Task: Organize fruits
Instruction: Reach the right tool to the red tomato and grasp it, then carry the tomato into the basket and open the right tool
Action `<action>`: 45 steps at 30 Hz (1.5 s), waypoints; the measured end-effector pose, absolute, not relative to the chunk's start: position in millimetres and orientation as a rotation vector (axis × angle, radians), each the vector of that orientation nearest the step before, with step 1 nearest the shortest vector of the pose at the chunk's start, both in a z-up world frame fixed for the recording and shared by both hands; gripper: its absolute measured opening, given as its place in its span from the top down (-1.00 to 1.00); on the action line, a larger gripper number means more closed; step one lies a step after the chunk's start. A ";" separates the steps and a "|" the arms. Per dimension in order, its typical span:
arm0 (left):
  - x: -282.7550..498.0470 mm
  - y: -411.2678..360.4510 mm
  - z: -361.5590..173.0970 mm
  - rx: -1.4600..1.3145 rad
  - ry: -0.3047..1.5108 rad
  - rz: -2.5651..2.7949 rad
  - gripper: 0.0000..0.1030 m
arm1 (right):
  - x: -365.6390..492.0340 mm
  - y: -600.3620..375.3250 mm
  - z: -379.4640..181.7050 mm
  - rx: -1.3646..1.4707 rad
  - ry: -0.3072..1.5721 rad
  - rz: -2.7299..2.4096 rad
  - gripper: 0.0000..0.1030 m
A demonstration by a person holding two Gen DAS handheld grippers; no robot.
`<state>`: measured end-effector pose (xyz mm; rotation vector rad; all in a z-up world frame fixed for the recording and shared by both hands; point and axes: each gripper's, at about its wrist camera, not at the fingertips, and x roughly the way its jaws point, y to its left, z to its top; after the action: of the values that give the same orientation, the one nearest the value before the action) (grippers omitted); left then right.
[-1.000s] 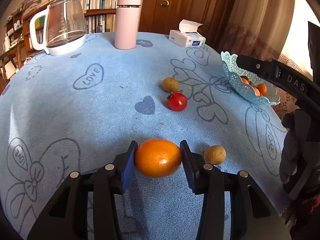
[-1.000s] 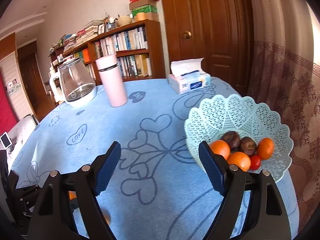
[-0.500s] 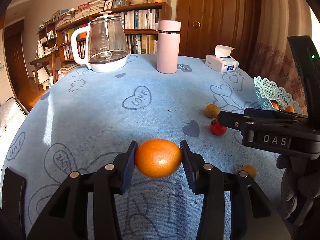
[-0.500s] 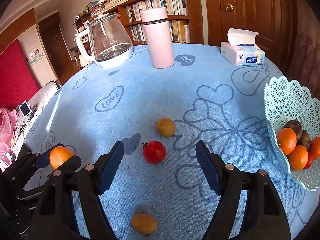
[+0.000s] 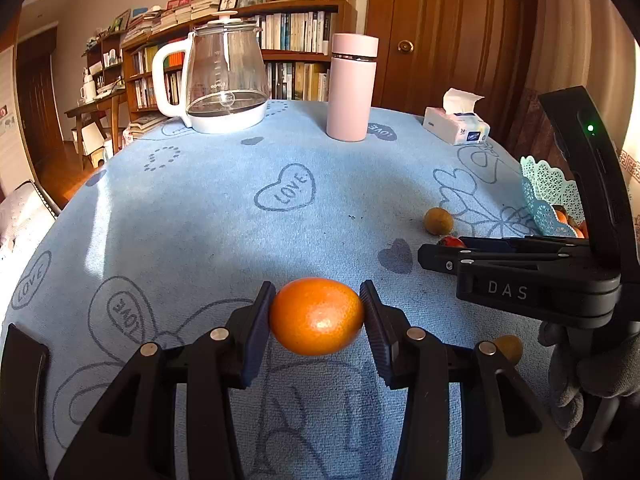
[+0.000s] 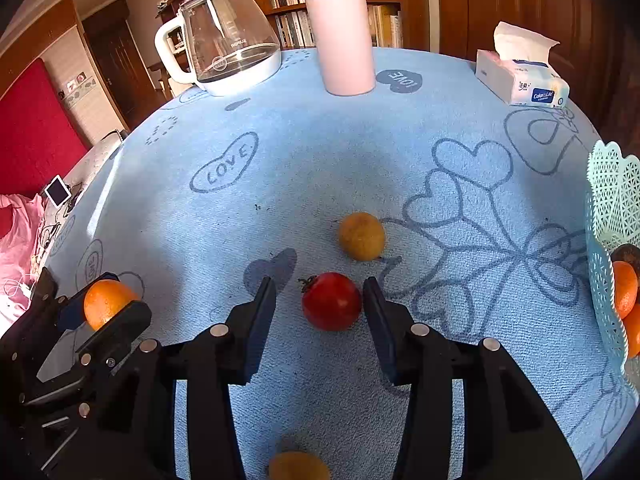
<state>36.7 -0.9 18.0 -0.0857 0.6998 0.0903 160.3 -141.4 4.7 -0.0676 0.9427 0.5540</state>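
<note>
Nearest, the left gripper (image 5: 316,316) is clamped on an orange (image 5: 316,315), pads pressing both sides, the fruit lifted clear of the blue tablecloth (image 5: 200,232).

The right gripper (image 6: 320,304) straddles a red tomato (image 6: 331,301) lying on the cloth. Its jaws are closing — the right pad looks to be at the skin, the left pad has a gap. Not gripped yet, by my reading.

A brownish-yellow fruit (image 6: 298,466) lies close under the right gripper; another (image 6: 362,236) just beyond the tomato.

Further right, the pale green lattice basket (image 6: 612,200) at the table edge, oranges (image 6: 624,290) already inside — the likely destination.

Far side: glass kettle (image 6: 228,36), pink flask (image 6: 344,28), tissue box (image 6: 520,80).

Risks from here:
- One-sided contact could roll the tomato left, out of the closing jaws.
- Soft skin — too hard a squeeze may bruise or split it.
- The two grippers sit close; heading for the basket together, they could collide and knock the orange loose.
</note>
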 end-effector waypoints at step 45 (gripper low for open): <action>43.4 4.1 10.8 -0.126 0.737 0.065 0.15 | 134.2 -160.4 36.0 -0.004 0.760 0.509 0.42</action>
<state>43.4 4.1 10.8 -0.1265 0.7370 0.0653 134.2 -160.4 36.0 -0.0040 0.7600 0.5094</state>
